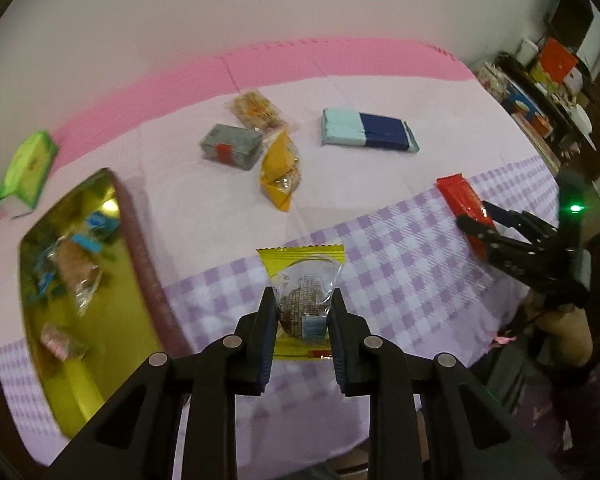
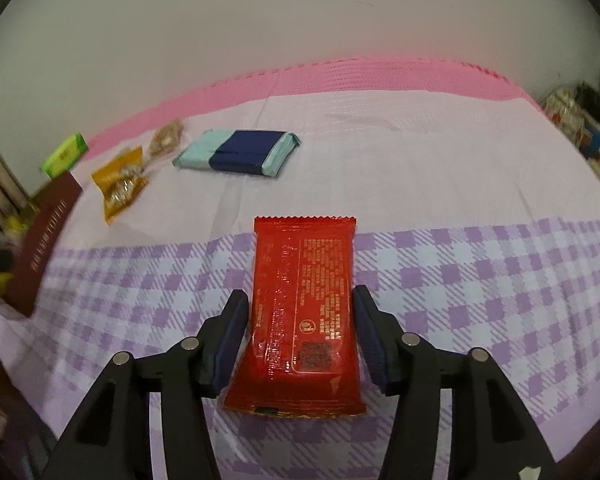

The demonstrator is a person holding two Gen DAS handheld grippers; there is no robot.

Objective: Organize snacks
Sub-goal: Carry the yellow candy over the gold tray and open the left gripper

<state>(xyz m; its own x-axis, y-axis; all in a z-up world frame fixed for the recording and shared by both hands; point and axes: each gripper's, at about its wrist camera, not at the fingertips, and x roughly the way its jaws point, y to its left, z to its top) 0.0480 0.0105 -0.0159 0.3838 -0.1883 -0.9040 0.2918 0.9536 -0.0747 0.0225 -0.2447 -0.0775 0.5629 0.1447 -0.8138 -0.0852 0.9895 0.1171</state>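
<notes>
**Snack Layout on the Table**

The open tin (image 1: 140, 240) sits at the table's (image 1: 228, 216) left edge, with several wrapped snacks inside. Right of it, mid-table, a small box (image 1: 230, 146) lies beside two pouches (image 1: 280, 168). Farther right lies a flat pack (image 1: 368, 132). A long packet (image 2: 304, 312) lies near the front right edge.

Plain pale wall (image 2: 300, 12) behind table; cluttered shelf (image 1: 548, 92) at right.
</notes>
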